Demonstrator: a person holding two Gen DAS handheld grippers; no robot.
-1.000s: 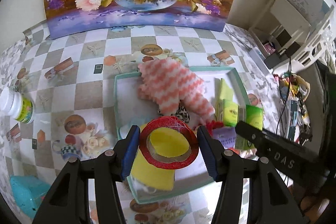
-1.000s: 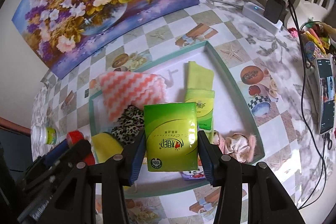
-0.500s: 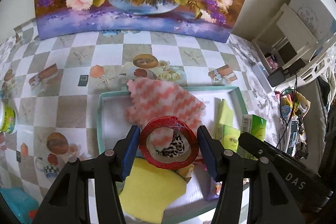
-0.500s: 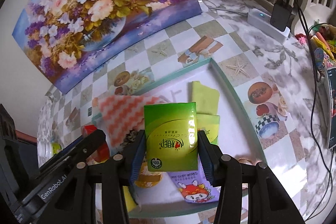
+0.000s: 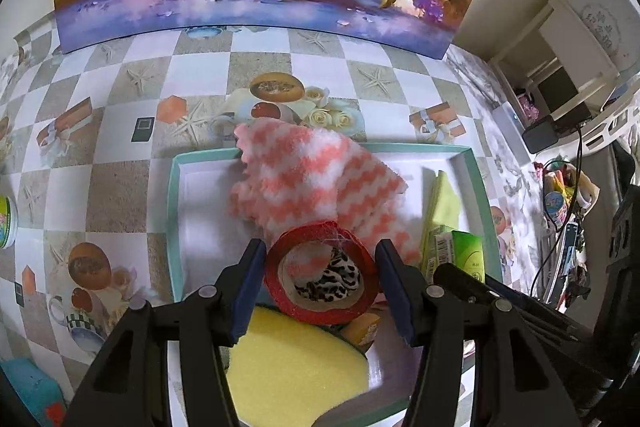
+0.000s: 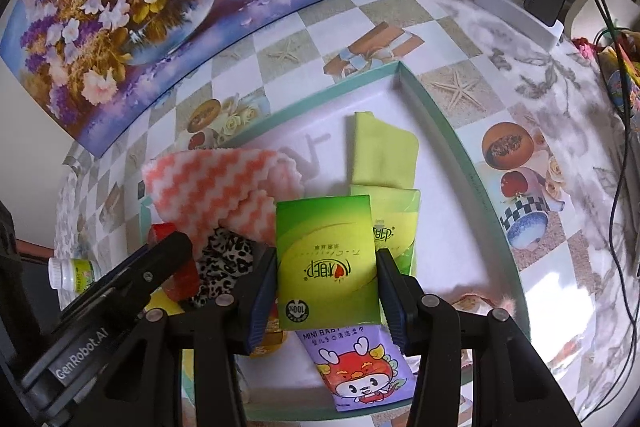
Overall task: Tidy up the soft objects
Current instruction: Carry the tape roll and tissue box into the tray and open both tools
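Red ribbon roll sits clamped btwn the left gripper pads, held over the teal-rimmed tray, above the leopard-print fabric and yellow sponge. Right gripper is clenched on a green tissue pack, over a second green pack and a purple wipes pack. Pink-white zigzag cloth drapes over the tray's far rim. A pinkish fuzzy item, prob. a scrunchie, lies at the tray's right edge.
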